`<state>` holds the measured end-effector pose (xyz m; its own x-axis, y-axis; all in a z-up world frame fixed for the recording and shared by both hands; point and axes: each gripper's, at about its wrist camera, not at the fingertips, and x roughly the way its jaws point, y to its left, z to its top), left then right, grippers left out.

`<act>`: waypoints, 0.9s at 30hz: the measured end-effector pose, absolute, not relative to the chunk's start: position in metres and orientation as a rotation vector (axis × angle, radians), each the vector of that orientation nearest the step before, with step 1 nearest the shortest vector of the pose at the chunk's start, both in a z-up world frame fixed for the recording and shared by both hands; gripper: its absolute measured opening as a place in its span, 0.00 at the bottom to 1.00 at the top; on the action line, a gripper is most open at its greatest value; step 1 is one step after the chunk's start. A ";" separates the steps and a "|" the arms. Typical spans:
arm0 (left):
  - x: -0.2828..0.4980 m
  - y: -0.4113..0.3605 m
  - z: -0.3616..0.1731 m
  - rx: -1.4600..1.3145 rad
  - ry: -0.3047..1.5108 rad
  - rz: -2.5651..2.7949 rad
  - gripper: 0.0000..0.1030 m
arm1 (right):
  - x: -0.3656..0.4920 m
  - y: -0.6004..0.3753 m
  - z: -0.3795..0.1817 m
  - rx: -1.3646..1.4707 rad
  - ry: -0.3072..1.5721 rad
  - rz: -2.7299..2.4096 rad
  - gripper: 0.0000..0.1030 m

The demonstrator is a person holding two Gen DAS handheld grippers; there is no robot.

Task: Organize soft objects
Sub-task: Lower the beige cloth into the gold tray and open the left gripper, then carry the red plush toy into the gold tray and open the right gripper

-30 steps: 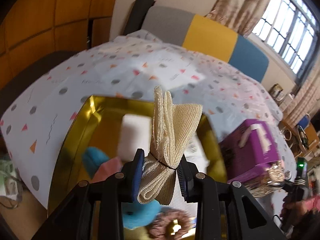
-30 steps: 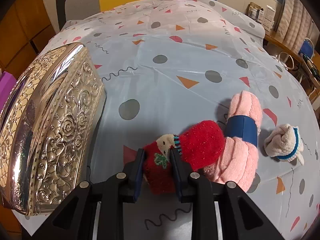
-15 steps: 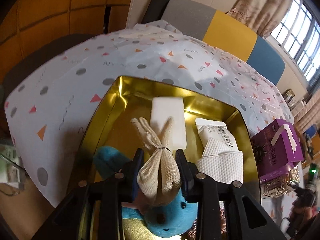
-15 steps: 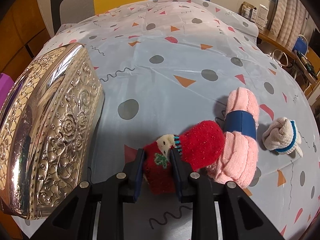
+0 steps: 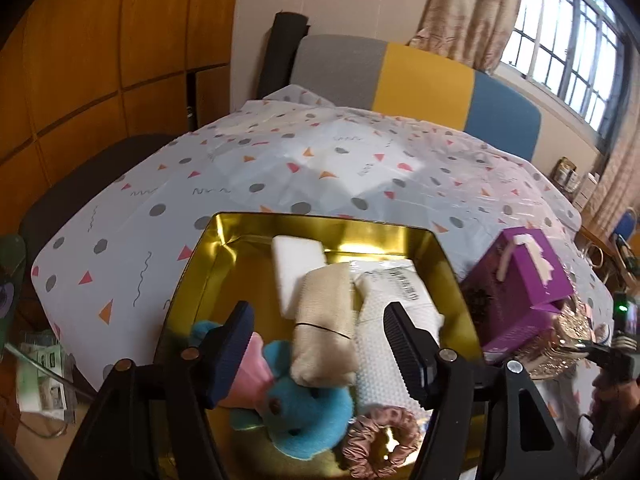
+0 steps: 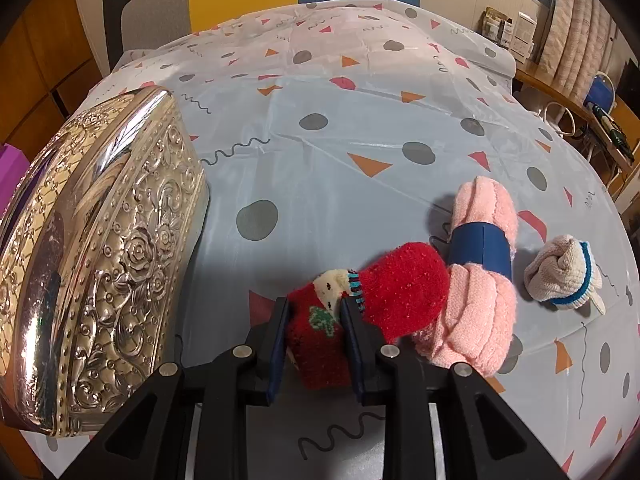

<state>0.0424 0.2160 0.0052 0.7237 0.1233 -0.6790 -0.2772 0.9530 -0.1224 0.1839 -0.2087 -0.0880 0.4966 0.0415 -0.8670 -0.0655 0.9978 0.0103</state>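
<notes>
The left hand-held gripper (image 5: 320,344) hovers over the open gold tin (image 5: 188,280), its jaws opening and standing apart, with the beige cloth bundle (image 5: 324,320) lying free between and below them, untouched by either pad. That bundle, tied round with a thin dark band, rests inside the tin across a white foam block (image 5: 296,268) and against a white tissue pack (image 5: 394,312). Nearer the camera in the same tin sit a blue plush toy (image 5: 308,416) with a pink piece (image 5: 248,376) and a dusky-pink scrunchie (image 5: 380,444). A purple box (image 5: 520,292) stands just beside the tin on the patterned cloth of the desk (image 5: 280,168). The right hand-held gripper (image 6: 316,328) is clamped on a red sock (image 6: 400,284) at its patterned cuff end, the sock lying on the desk. Touching the sock's toe is a pink yarn skein (image 6: 476,312) with a blue band, and a cream sock ball (image 6: 560,272) lies near it. The embossed silver lid (image 6: 108,260) sits tilted to the left.
</notes>
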 end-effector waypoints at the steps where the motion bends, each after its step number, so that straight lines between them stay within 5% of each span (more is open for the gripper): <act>1: 0.041 0.213 0.007 -0.215 0.726 0.219 0.67 | 0.183 -0.208 -0.088 -0.027 1.047 0.062 0.25; 27: 0.027 0.188 0.006 -0.172 0.737 0.145 0.77 | 0.185 -0.229 -0.060 0.277 1.026 0.077 0.20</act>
<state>0.0275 0.1884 0.0055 0.7319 0.0706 -0.6778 -0.1908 0.9761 -0.1044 0.1855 -0.2294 -0.0600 0.5187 0.1925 -0.8330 0.0660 0.9624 0.2636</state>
